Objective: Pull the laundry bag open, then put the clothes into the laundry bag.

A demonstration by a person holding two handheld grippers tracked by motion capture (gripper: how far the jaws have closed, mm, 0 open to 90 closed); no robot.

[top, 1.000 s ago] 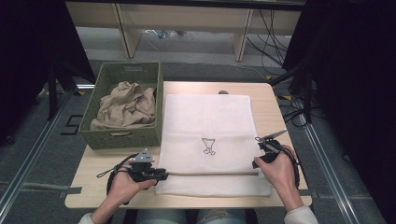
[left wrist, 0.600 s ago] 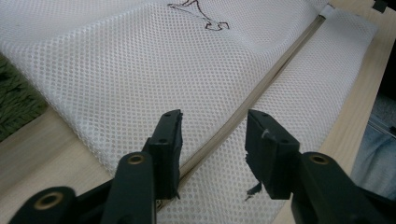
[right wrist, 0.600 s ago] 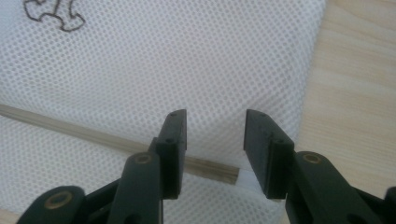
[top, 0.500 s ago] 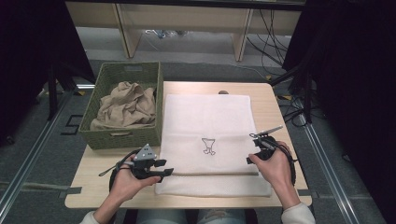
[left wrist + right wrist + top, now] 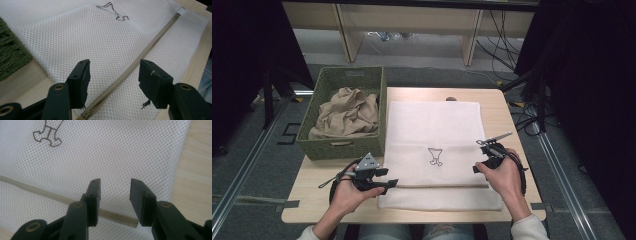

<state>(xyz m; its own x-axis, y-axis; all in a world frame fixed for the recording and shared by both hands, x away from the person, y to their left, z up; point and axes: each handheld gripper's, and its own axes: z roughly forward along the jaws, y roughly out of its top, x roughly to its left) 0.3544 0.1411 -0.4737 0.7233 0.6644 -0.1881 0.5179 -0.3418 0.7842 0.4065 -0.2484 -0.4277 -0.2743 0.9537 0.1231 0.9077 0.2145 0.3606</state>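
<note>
My left hand-held gripper (image 5: 112,82) has just been opening and straddles the mesh bag's (image 5: 437,125) zipper (image 5: 140,62), gripping nothing; next I pinch its end at six o'clock.

A flat white mesh laundry bag (image 5: 435,140) of fine open-weave netting, crossed by a beige zip (image 5: 140,63), is laid on a pale, matt wooden tabletop (image 5: 322,180). Crumpled beige cloth (image 5: 344,112) is held in a coarse green woven basket (image 5: 343,147).
</note>
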